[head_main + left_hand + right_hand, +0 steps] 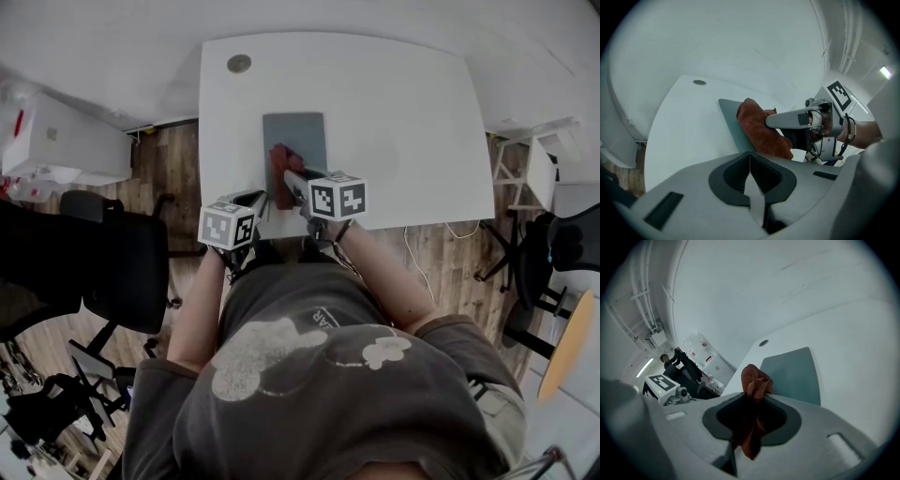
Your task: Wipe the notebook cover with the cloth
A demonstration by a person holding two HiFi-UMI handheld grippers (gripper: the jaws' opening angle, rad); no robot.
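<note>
Head view: gray notebook (pixel 298 129) lies flat on the desk (pixel 403 112). The right gripper (pixel 290 176), clamped on the red cloth (pixel 279 163), holds it on the notebook's near-left part, apparently for wiping. The left gripper (pixel 260 197), closed and empty, hovers off the notebook's near-left corner, out of the way.

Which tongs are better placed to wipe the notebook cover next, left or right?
Right. The right tongs are shut on the red cloth, which lies at the near left part of the grey notebook. The left tongs are shut on nothing, off the notebook's near left corner.
</note>
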